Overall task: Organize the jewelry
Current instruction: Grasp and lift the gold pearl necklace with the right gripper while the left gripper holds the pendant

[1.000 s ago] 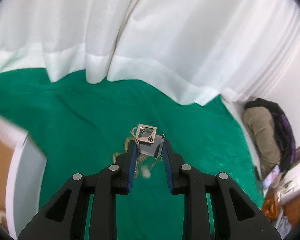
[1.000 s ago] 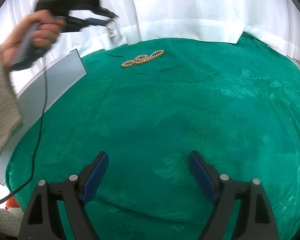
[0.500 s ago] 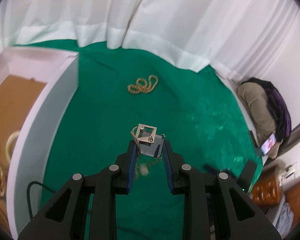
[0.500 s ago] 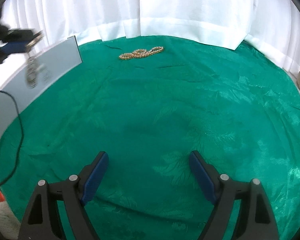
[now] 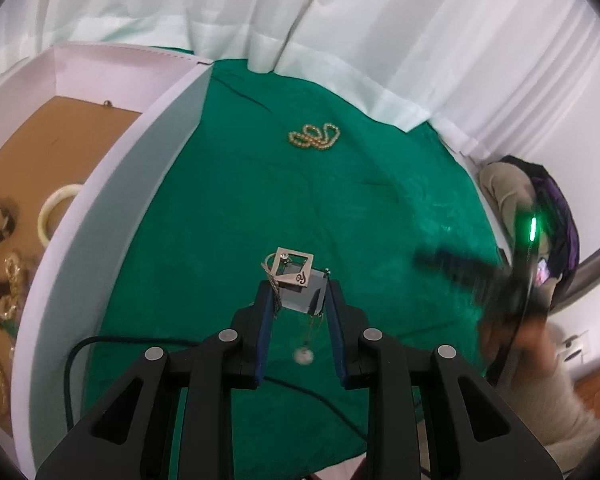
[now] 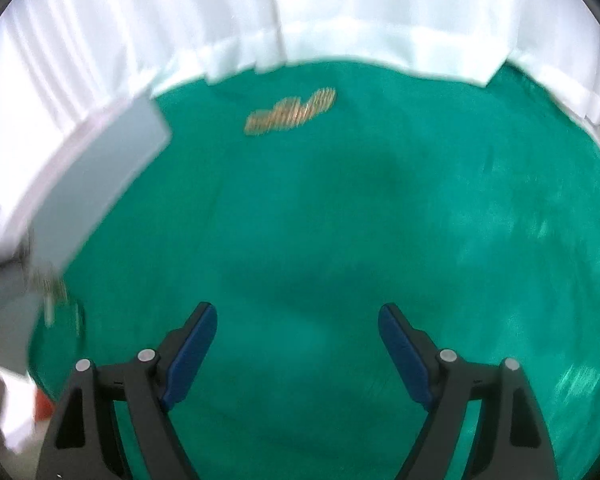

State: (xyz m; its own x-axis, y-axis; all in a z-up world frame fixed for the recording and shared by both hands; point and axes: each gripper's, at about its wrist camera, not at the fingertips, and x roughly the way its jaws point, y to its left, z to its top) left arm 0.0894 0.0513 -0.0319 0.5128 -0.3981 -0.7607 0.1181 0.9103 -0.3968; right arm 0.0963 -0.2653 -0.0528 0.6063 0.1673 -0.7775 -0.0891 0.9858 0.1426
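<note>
Pendant necklace (image 5: 294, 272) pinched in left fingers (image 5: 265, 312) beside the box wall (image 5: 140, 184); right fingers (image 6: 192, 344) spread over bare cloth (image 6: 340, 220).

Gold bead necklace (image 6: 291, 110) motion-smeared in right view; box (image 5: 100, 208) contents cut off, possibly bangles

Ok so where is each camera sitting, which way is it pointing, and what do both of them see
Left wrist: rides the left gripper, looking down its fingers, shut on a necklace card, over the green cloth beside the white box; the person's other hand shows blurred.
Right wrist: rides the right gripper, open and holding nothing, low over the cloth, facing the curtain.
Shared: the cloth, the box, the curtain and the gold bead necklace lying on the cloth.
</note>
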